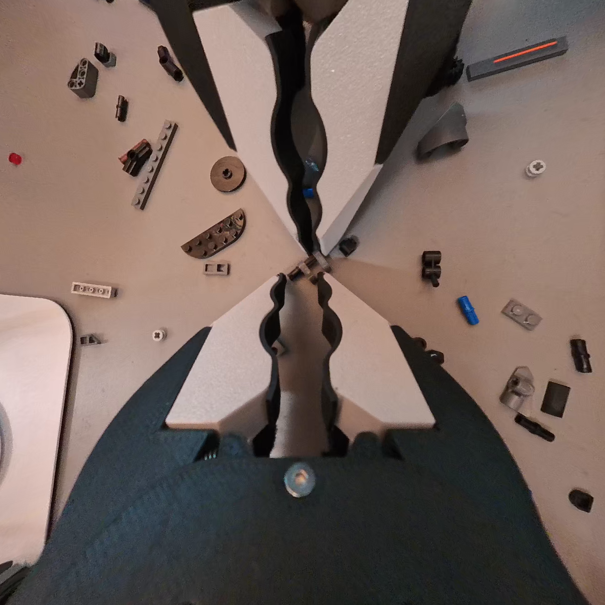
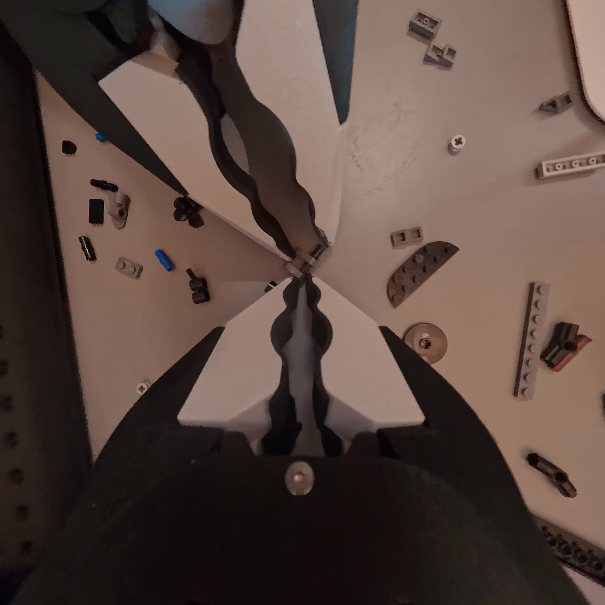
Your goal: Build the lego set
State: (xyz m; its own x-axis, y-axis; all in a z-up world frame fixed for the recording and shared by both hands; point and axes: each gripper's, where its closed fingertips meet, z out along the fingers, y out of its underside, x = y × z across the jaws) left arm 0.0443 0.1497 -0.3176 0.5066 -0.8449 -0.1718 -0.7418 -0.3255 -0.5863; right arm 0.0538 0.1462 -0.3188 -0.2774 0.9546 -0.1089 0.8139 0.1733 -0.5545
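Your pale tabletop [image 1: 491, 229] lies scattered with loose bricks. Your left gripper [image 1: 299, 278] has its jaws a little apart, tips on either side of the small grey-and-black brick assembly [image 1: 309, 265] at frame centre; whether they grip it, you cannot tell. Your right gripper [image 2: 302, 278] comes in from twelve o'clock in the left wrist view, jaws nearly closed on that same assembly. A dark grey half-round studded plate [image 1: 216, 235] lies at nine o'clock, a small blue pin [image 1: 468, 310] at three o'clock.
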